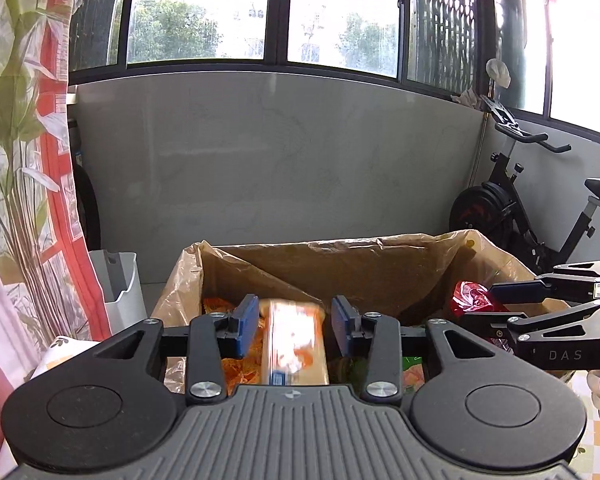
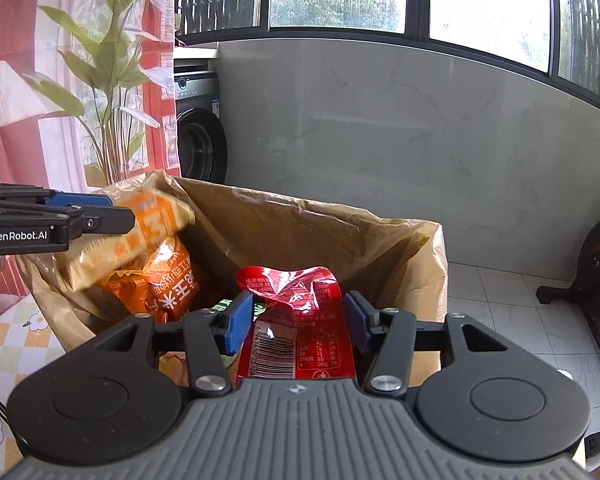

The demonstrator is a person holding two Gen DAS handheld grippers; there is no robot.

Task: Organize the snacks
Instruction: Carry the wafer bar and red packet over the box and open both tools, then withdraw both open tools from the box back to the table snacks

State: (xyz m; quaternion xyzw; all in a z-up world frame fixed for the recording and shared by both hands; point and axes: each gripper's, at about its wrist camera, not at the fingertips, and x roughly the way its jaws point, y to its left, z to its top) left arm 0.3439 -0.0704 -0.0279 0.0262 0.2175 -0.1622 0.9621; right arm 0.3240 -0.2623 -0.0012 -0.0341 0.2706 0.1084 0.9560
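Note:
A cardboard box (image 1: 340, 264) lined with a tan plastic bag (image 2: 340, 232) holds several snack packs. My left gripper (image 1: 294, 320) is open above the box's left side; a blurred beige and orange snack pack (image 1: 294, 340) lies between its spread fingers, apart from the pads. That pack also shows in the right wrist view (image 2: 140, 236), tilted, over an orange snack bag (image 2: 168, 280). My right gripper (image 2: 296, 322) is open over the box's right side, with a red snack pack (image 2: 296, 316) between its fingers, not pinched. The red pack also shows in the left wrist view (image 1: 470, 300).
A grey wall (image 1: 280, 152) and windows stand behind the box. An exercise bike (image 1: 520, 208) is at the right, a washing machine (image 2: 198, 120) and a floral curtain (image 2: 80, 72) at the left. A white bin (image 1: 120, 288) stands left of the box. A checked cloth (image 2: 16, 344) lies below.

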